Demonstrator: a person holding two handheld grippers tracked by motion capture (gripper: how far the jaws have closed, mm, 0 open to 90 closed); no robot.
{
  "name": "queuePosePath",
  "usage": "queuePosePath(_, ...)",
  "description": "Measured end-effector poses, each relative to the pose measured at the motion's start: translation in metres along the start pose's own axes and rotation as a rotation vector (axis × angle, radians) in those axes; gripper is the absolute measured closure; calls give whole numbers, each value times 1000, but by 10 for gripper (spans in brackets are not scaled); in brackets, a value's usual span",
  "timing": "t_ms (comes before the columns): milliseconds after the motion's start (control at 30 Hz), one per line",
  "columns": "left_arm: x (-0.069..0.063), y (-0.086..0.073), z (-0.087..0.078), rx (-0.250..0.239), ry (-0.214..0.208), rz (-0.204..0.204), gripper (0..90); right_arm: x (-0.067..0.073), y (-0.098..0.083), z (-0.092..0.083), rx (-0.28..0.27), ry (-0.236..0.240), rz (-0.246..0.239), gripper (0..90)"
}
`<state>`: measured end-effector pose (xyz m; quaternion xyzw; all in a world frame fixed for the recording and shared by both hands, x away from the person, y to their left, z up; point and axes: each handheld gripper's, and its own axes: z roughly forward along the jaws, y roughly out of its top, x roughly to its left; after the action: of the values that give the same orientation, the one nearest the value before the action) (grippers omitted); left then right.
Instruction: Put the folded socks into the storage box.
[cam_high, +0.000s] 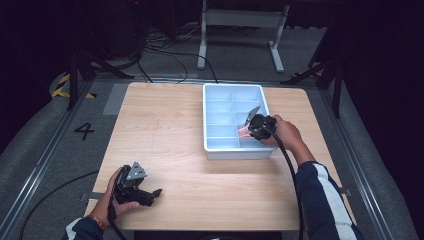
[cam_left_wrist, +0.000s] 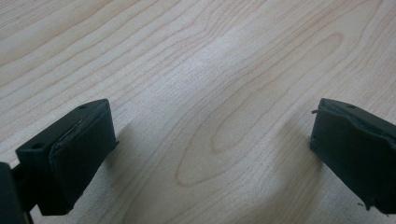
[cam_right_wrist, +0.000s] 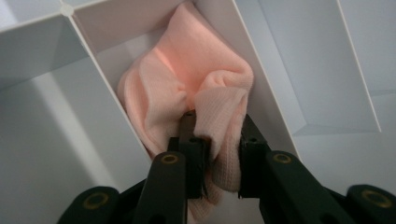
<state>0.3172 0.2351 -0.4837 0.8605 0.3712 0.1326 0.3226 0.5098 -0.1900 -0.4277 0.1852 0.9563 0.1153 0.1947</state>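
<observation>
Low at the table's near edge, the left gripper (cam_high: 156, 192) lies level, jaws spread over bare wood. Further right, the right gripper (cam_high: 243, 128) tilts into the white tray (cam_high: 215, 148), jaws pinching a pink cloth (cam_right_wrist: 187, 88) bunched in one compartment, its lower end cut off.

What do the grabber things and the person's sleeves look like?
Each hand-held gripper, left and right, is black with two blocky jaws, a grey three-cornered plate on top and a trailing black cable. The sleeves are dark blue with white stripes.

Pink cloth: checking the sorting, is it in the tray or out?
In. The cloth sits bunched inside one tray compartment, a fold between the right gripper jaws.
</observation>
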Motion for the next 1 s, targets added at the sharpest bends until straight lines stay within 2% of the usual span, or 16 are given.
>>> queuePosePath(200, 0, 0, 0, 0, -1, 0, 3, 0, -4, -3, -30, -15, 13, 720)
queuePosePath(267, 0, 0, 0, 1, 0, 0, 4, -2, -5, -5, -40, -30, 26, 666)
queuePosePath(367, 0, 0, 0, 0, 0, 0, 4, -2, -6, -7, -42, -33, 29, 652)
queuePosePath(467, 0, 0, 0, 1, 0, 0, 4, -4, -7, -14, -61, -37, 42, 593)
queuePosePath(767, 0, 0, 0, 0, 0, 0, 4, -7, -11, -23, -120, -25, 77, 559)
queuePosePath(1000, 0, 0, 0, 0, -1, 0, 4, -8, -14, -30, -194, -15, 134, 558)
